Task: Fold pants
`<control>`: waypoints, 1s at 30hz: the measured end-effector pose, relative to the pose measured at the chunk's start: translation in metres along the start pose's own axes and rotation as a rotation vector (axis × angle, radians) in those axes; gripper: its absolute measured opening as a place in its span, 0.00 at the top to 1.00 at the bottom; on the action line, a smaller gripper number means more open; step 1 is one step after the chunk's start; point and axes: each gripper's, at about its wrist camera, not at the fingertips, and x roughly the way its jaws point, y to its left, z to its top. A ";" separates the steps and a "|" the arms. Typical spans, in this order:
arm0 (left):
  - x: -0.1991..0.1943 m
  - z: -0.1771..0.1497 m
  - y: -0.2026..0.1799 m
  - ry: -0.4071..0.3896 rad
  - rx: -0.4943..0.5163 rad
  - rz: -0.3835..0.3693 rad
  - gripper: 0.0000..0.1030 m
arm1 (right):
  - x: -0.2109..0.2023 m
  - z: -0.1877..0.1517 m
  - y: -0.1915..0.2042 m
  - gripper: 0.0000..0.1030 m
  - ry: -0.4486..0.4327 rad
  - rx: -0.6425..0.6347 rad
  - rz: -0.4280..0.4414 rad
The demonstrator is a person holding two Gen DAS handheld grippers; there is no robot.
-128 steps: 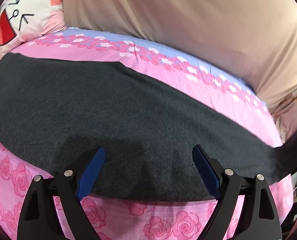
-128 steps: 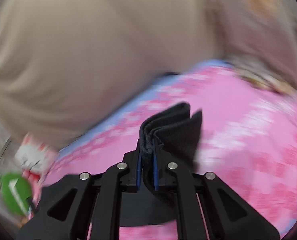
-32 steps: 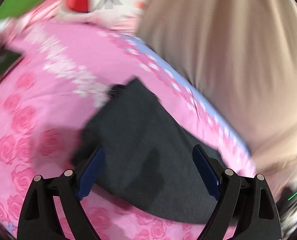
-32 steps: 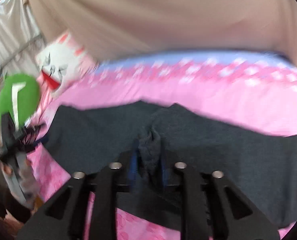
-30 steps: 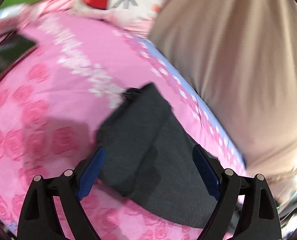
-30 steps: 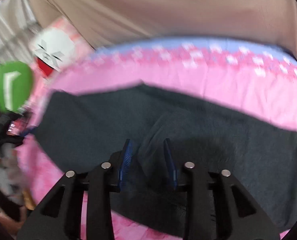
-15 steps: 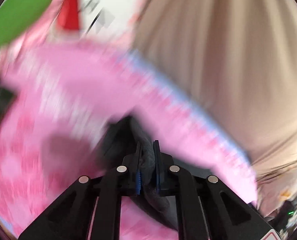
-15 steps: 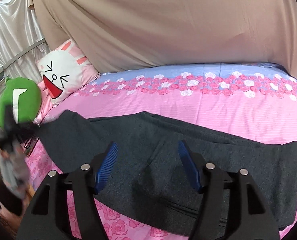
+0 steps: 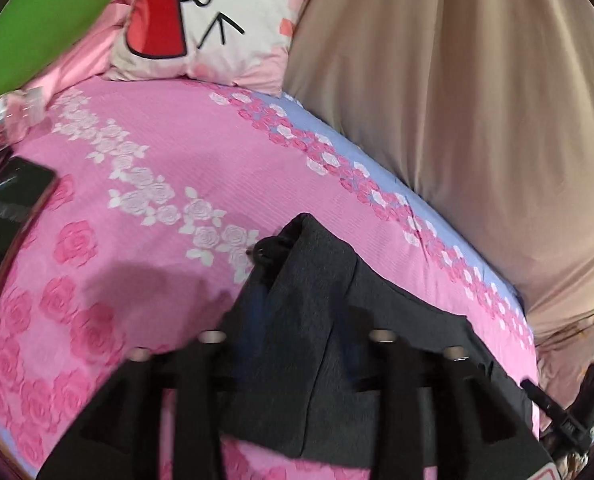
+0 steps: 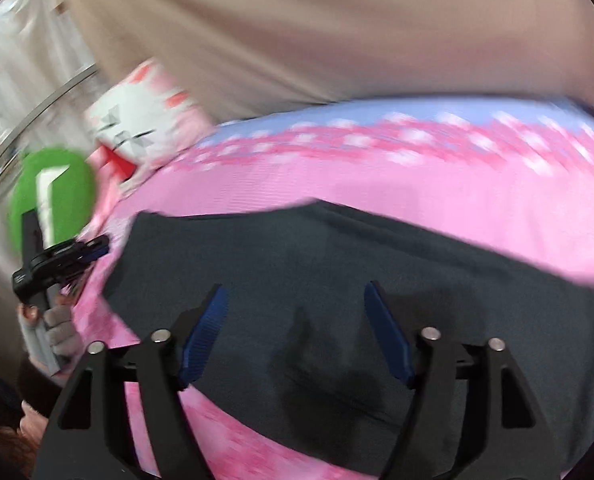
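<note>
Dark grey pants [image 10: 337, 260] lie lengthwise across the pink rose bed sheet [image 9: 137, 200]. In the left wrist view one end of the pants [image 9: 317, 300] stands up in a peaked fold between the blurred fingers of my left gripper [image 9: 301, 332]. Its jaws are opening and stand part-way apart, and the pads no longer pinch the cloth. My right gripper [image 10: 293, 292] hovers over the middle of the pants with its jaws opening wide and nothing gripped between them. The right wrist view also shows the left gripper [image 10: 57, 256] at the far left, held by a gloved hand [image 10: 57, 332].
A cartoon-face pillow [image 9: 201, 20] and a green cushion [image 9: 37, 20] sit at the head of the bed. A dark flat phone-like slab [image 9: 9, 208] lies at the bed's left edge. A beige curtain [image 9: 457, 120] hangs along the far side.
The left gripper closed on the pants' end half a second ago and its jaws have since parted. The right gripper let go of the bunched cloth, widened and lifted.
</note>
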 end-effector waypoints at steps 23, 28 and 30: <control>0.000 -0.054 0.038 0.077 -0.178 -0.070 0.41 | 0.122 0.057 -0.050 0.94 0.067 0.067 -0.237; 0.021 -0.042 0.031 0.065 -0.239 -0.111 0.38 | 0.047 0.030 -0.036 0.41 -0.062 0.077 -0.179; 0.039 -0.034 0.028 0.112 -0.245 -0.135 0.81 | 0.022 0.018 -0.037 0.41 -0.081 0.080 -0.188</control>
